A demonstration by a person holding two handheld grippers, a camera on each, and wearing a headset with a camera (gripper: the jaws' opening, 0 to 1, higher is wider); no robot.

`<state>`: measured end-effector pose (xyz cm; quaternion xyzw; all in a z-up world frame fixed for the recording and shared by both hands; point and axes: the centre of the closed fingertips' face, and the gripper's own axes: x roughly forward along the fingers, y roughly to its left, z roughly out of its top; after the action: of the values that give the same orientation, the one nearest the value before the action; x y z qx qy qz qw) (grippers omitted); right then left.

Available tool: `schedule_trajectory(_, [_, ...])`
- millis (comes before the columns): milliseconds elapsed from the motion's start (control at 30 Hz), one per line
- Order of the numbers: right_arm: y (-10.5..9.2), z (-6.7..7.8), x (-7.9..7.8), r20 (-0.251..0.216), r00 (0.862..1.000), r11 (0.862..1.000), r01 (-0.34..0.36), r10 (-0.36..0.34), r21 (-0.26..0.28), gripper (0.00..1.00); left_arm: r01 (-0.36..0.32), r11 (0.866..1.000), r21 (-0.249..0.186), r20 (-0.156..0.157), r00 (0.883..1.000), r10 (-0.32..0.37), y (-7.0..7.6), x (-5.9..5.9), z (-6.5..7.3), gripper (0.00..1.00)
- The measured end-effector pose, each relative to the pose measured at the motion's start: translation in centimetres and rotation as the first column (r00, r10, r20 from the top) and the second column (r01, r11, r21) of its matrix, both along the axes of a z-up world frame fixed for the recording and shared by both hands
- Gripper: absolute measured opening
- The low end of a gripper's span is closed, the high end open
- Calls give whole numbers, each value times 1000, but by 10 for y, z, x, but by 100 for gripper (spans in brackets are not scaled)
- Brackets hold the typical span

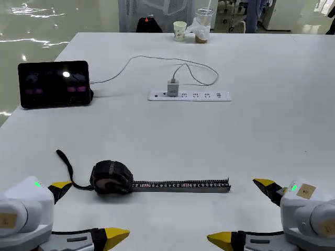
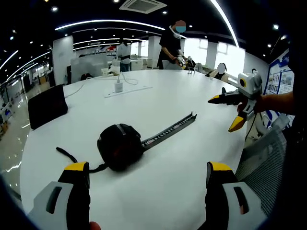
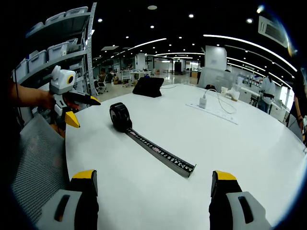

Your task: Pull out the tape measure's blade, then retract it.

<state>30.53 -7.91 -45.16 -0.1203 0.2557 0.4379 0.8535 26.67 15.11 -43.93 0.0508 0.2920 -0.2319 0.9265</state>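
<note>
A black tape measure (image 1: 111, 178) stands on its base on the white surface (image 1: 209, 136), near the front edge and left of the middle in the head view, one rounded side facing the person. Its blade (image 1: 180, 185) is pulled partway out and lies flat and straight on the surface, running right from the case's lower front. The blade is dark with pale graduations and ends in a small hook (image 1: 228, 184). A black wrist strap (image 1: 67, 166) trails left from the case's back, curving away from the person.

Bright, even light from ceiling strips (image 2: 110, 21); glare streaks the glossy floor (image 1: 31, 21) (head view); fisheye edges bend.
</note>
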Motion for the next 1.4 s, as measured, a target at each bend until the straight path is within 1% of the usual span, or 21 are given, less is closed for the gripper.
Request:
schedule_trajectory(67, [1,0,-1,0,1000,1000,6,-6,1,99,-16,1000,1,7,1000,16,3,2,1,99])
schedule_trajectory(200, [2,1,-3,1,1000,1000,15,-15,2,99,-28,1000,-7,6,1000,28,1,0,0,99])
schedule_trajectory(333, [3,3,-4,0,1000,1000,22,-22,5,99,-33,999,9,12,999,33,0,-2,0,99])
schedule_trajectory(367, [2,4,-4,-3,1000,1000,30,-30,1,99,-42,999,14,18,999,42,1,-2,1,99])
schedule_trajectory(467, [2,4,-6,-9,999,999,43,-43,0,99,-60,998,8,22,998,60,-1,-2,3,99])
schedule_trajectory(533, [3,5,-7,-11,999,999,51,-51,5,99,-69,998,10,29,997,69,-3,-3,5,99])
schedule_trajectory(633, [3,6,-9,-3,998,998,62,-61,1,99,-79,997,25,38,996,78,-5,-3,6,99])
schedule_trajectory(700, [3,8,-9,1,998,998,69,-69,1,99,-87,996,24,38,996,86,-6,-2,7,99])
schedule_trajectory(767, [4,9,-10,-1,997,997,77,-77,9,99,-93,996,19,31,995,92,-7,-3,7,99])
schedule_trajectory(800, [4,9,-11,-2,997,997,80,-80,11,99,-96,995,20,34,995,96,-8,-3,8,99])
schedule_trajectory(967, [7,10,-14,0,996,996,84,-84,6,99,-107,994,24,31,994,106,-12,-8,8,99])
schedule_trajectory(1233, [13,13,-20,3,996,996,84,-84,15,99,-117,993,23,10,993,117,-15,-14,6,99])
schedule_trajectory(1400, [15,13,-23,2,997,997,82,-82,13,99,-131,991,16,13,991,131,-15,-14,8,99])
